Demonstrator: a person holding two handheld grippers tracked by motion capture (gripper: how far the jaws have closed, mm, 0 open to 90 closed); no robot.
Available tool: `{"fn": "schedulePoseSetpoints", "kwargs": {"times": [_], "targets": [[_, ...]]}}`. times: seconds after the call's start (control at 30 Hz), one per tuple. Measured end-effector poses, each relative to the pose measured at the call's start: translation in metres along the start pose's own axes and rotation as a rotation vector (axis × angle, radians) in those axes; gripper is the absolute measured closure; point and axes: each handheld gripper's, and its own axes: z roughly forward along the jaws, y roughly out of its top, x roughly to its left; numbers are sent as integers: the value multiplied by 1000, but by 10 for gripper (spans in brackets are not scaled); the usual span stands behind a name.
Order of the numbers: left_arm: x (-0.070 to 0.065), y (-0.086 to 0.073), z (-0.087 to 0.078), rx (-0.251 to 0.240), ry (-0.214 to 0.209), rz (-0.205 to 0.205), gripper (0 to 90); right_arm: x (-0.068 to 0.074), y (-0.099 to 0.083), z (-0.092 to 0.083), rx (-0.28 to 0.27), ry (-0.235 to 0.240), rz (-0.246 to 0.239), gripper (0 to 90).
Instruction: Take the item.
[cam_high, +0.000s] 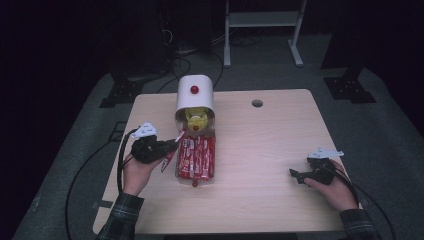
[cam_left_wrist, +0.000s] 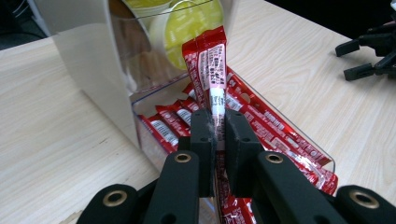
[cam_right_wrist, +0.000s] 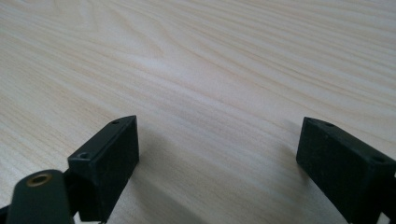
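Observation:
A clear tray (cam_high: 212, 176) (cam_left_wrist: 327, 156) at the table's middle holds several red stick packets (cam_high: 197, 157) (cam_left_wrist: 275, 128). Behind it stands a white dispenser (cam_high: 195, 97) (cam_left_wrist: 93, 51) with a red knob (cam_high: 194, 90) and yellow pods (cam_high: 196, 119) (cam_left_wrist: 187, 28) inside. My left gripper (cam_high: 172, 145) (cam_left_wrist: 217, 133) is shut on one red stick packet (cam_high: 172, 150) (cam_left_wrist: 210, 60), held up over the tray's left side. My right gripper (cam_high: 296, 175) (cam_right_wrist: 217, 154) rests open on the bare table at the right, nothing between its fingers.
The wooden table (cam_high: 270, 145) has a round cable hole (cam_high: 257, 103) at the back. Black cables (cam_high: 120, 165) trail off the left edge. A white frame stand (cam_high: 262, 30) is on the floor behind. In the left gripper view the right gripper (cam_left_wrist: 371, 53) lies far right.

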Motion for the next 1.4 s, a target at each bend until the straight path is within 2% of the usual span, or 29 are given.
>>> {"fn": "schedulePoseSetpoints", "kwargs": {"times": [0.4, 0.67, 1.4], "targets": [[16, -7, -8, 8, 42, -31, 833, 0, 0, 0, 0, 0, 0, 120], [23, -11, -10, 19, 80, -34, 833, 0, 0, 0, 0, 0, 1, 120], [42, -27, -3, 56, 109, -88, 832, 0, 0, 0, 0, 0, 0, 120]]}}
